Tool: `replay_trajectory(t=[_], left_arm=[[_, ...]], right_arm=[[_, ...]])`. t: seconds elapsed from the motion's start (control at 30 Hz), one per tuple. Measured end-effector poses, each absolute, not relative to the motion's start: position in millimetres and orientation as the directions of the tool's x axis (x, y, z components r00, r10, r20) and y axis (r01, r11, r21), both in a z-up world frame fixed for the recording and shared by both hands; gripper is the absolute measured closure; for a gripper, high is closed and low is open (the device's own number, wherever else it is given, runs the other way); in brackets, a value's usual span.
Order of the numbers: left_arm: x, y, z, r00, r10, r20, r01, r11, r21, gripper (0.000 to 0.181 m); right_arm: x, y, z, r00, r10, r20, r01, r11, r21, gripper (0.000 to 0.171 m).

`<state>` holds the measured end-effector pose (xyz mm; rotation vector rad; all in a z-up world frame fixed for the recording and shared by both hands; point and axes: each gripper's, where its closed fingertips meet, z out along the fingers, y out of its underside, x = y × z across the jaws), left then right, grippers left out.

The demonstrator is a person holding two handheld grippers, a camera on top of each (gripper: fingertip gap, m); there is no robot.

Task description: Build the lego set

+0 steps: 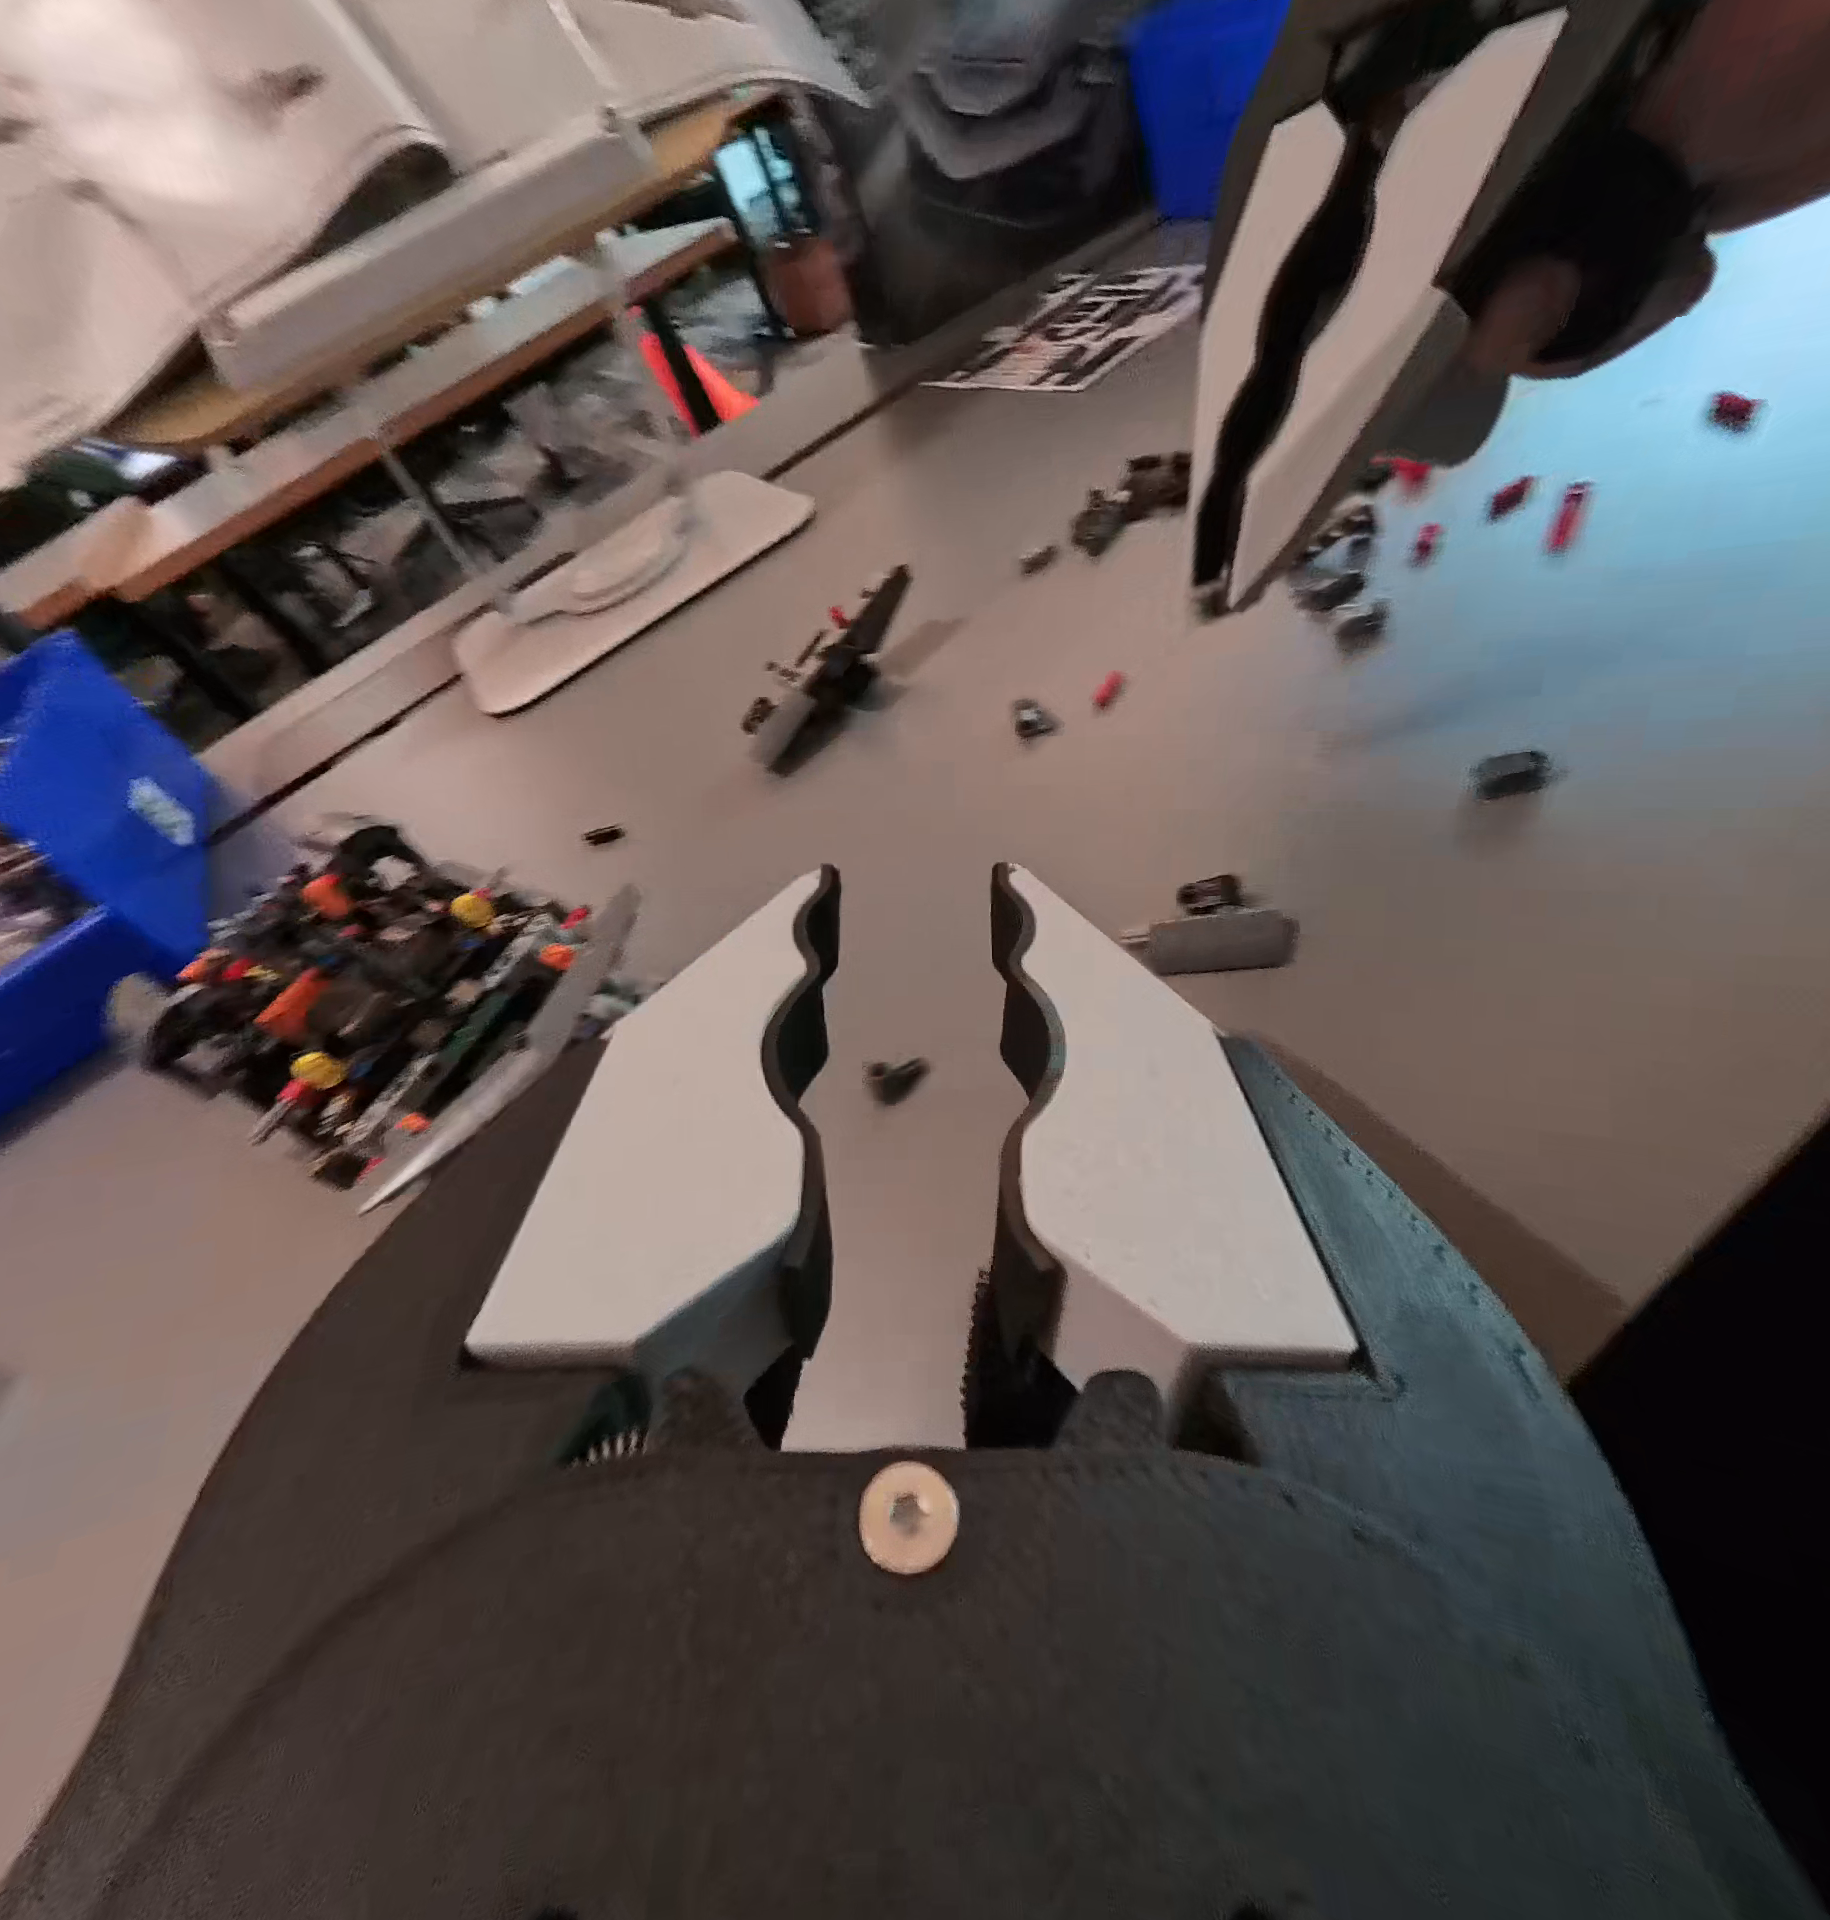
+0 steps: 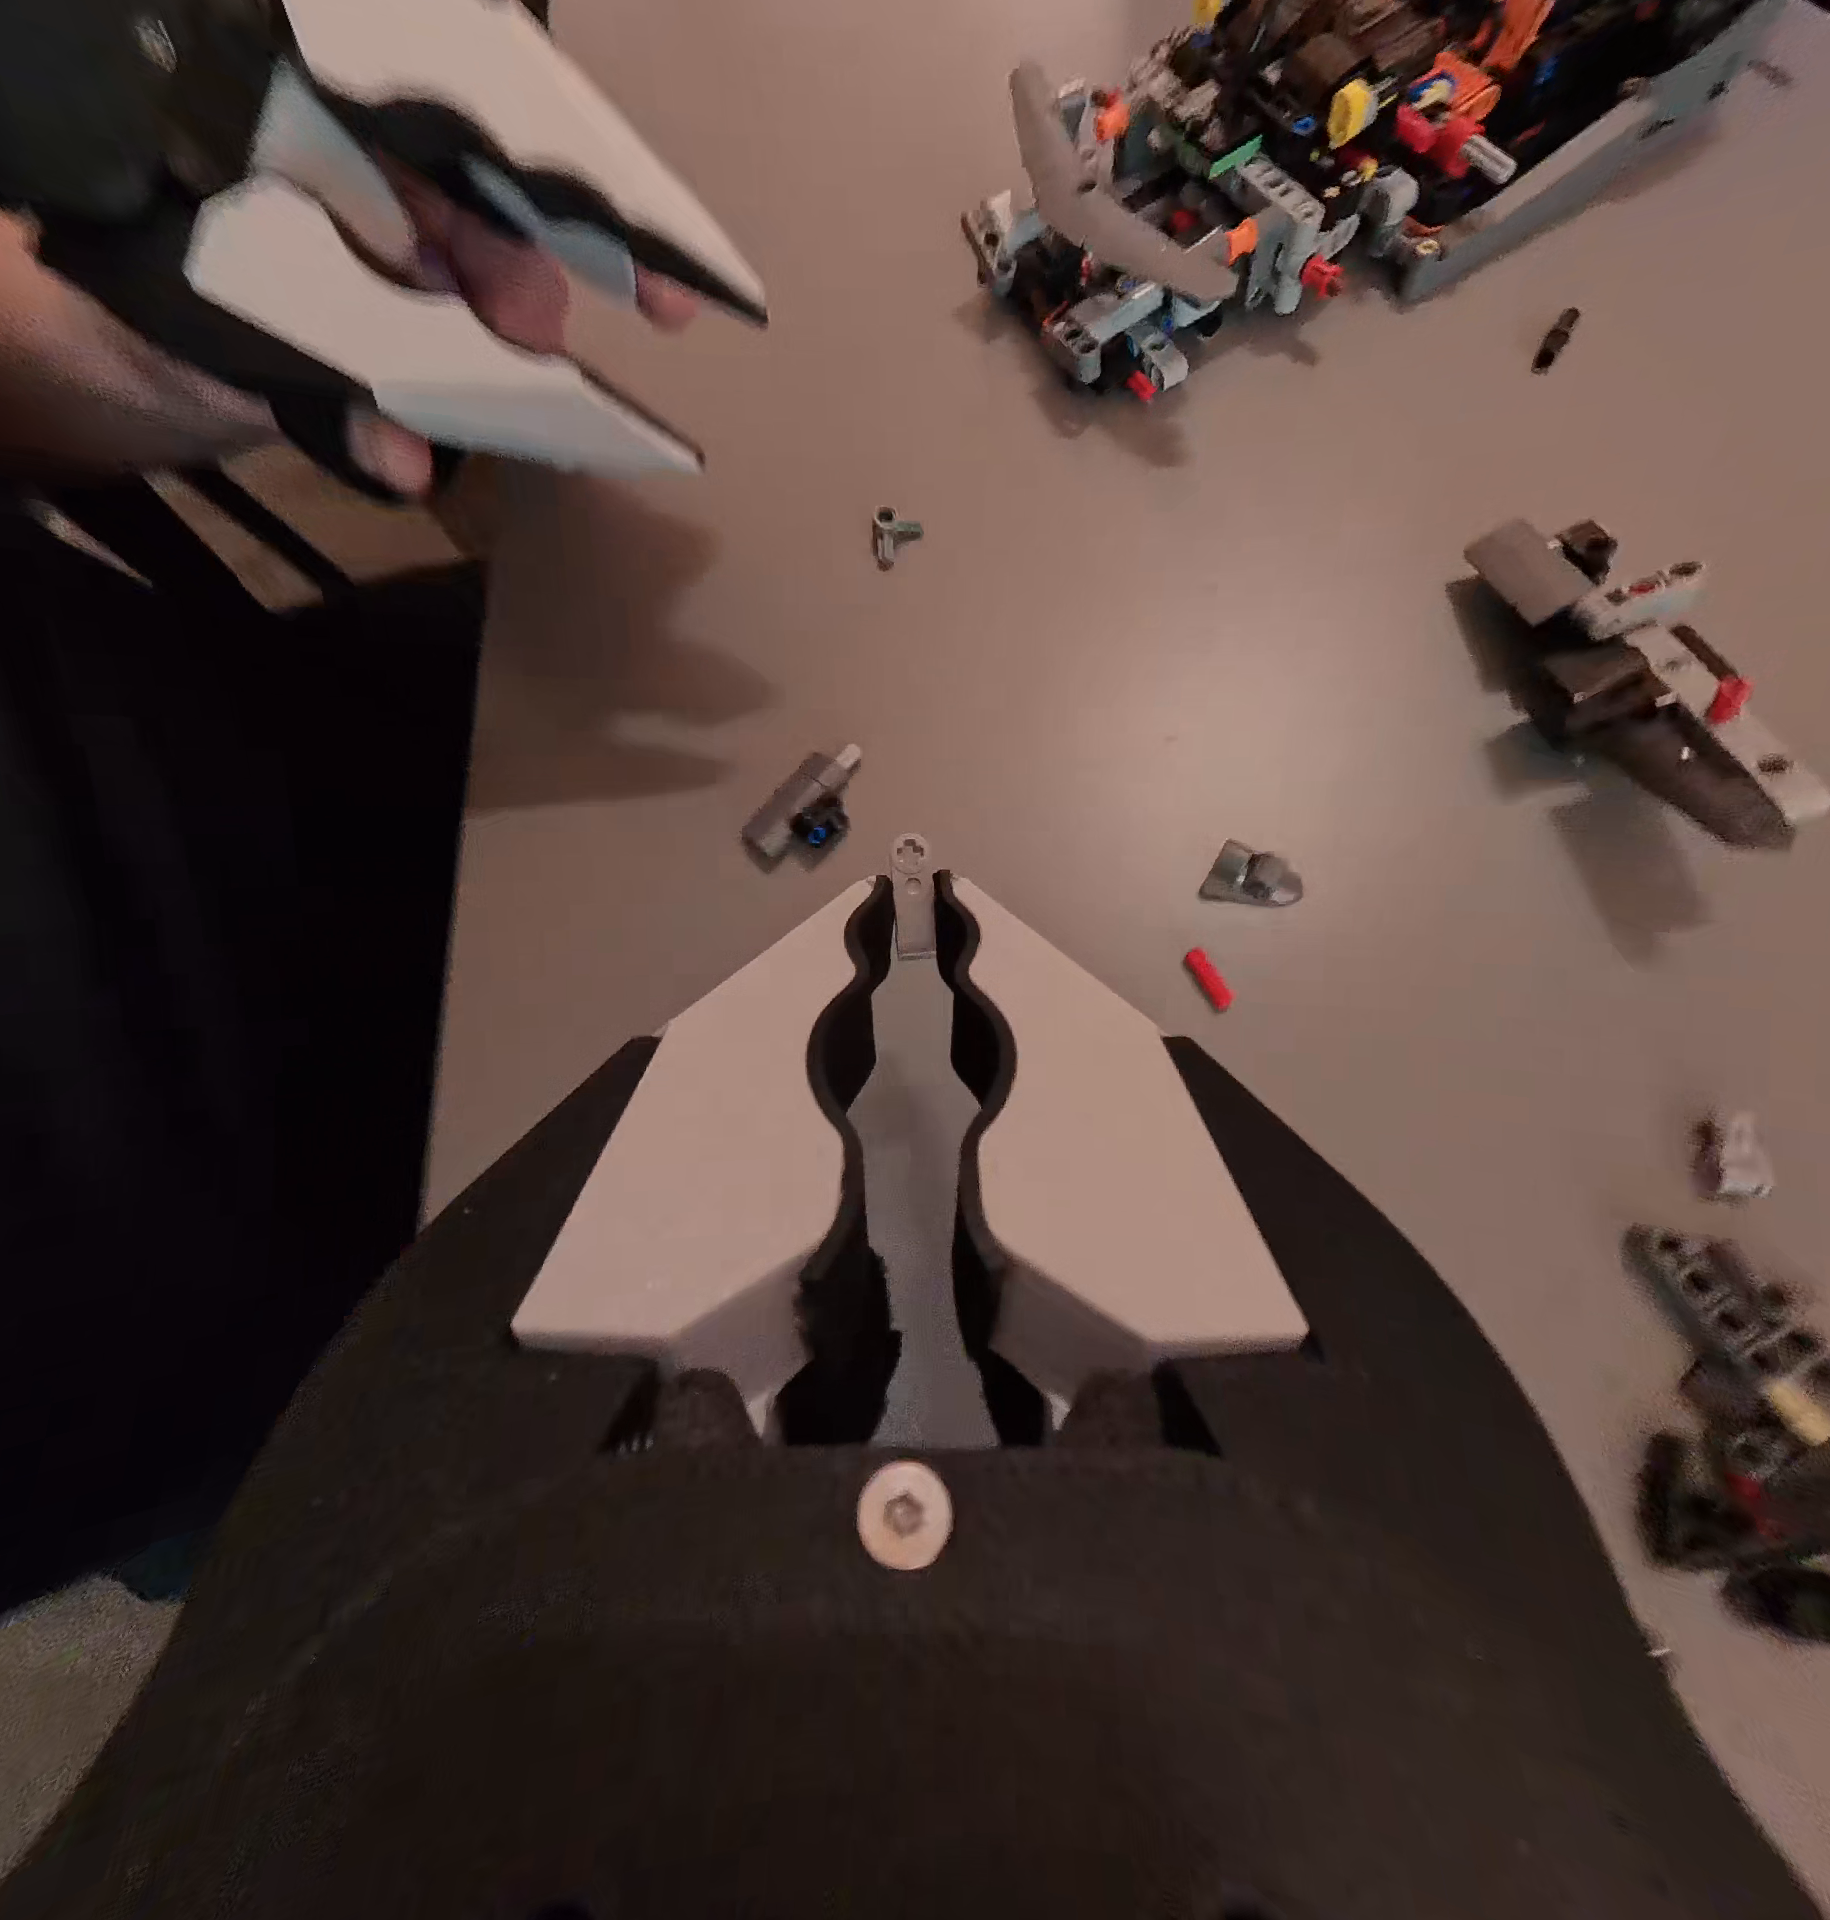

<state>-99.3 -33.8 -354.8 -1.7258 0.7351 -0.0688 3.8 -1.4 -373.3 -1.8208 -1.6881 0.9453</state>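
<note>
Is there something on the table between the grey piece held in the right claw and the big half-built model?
Nothing visible blocks the way. The right claw grips the small grey piece, and the table towards the big model is bare. A tiny grey-green connector lies off to the left.

Half-built multicolour lego model [image 2: 1337, 166] upper right; grey/black sub-assy [image 2: 1649, 686] right of centre; thin grey liftarm [image 2: 912, 904] pinched, centre frame.
</note>
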Motion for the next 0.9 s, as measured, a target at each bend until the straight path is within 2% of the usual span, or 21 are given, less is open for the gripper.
replay_trajectory(t=[0.1,0.2,0.27,0.4,0.67,0.9], left_arm=[[-77.6,-40.8,-354.9,0.769,-0.562,-0.305,-0.423,-0.090,-0.901,0.153],[-58.4,-44.1,-352.2,0.729,-0.604,-0.321,-0.444,-0.060,-0.894,0.153],[-48.3,-43.6,-344.5,0.695,-0.614,-0.375,-0.481,-0.008,-0.877,0.153],[-24.8,-48.3,-334.1,0.576,-0.680,-0.454,-0.546,0.094,-0.833,0.153],[-0.3,-55.1,-328.1,0.412,-0.683,-0.603,-0.630,0.264,-0.730,0.154],[9.7,-57.5,-339.4,0.400,-0.663,-0.633,-0.646,0.286,-0.708,0.167]], right_arm=[[13.0,-12.4,-358.2,0.063,0.953,-0.298,0.552,-0.282,-0.785,0.166],[11.6,-23.5,-344.0,0.037,0.885,-0.464,0.438,-0.432,-0.788,0.166],[10.4,-27.8,-342.6,0.004,0.856,-0.517,0.429,-0.468,-0.773,0.166],[6.6,-40.7,-343.1,-0.075,0.843,-0.533,0.504,-0.429,-0.750,0.166],[-2.6,-60.6,-333.8,-0.204,0.784,-0.586,0.566,-0.394,-0.724,0.166],[-2.3,-64.5,-339.5,-0.226,0.728,-0.647,0.608,-0.414,-0.678,0.166]])
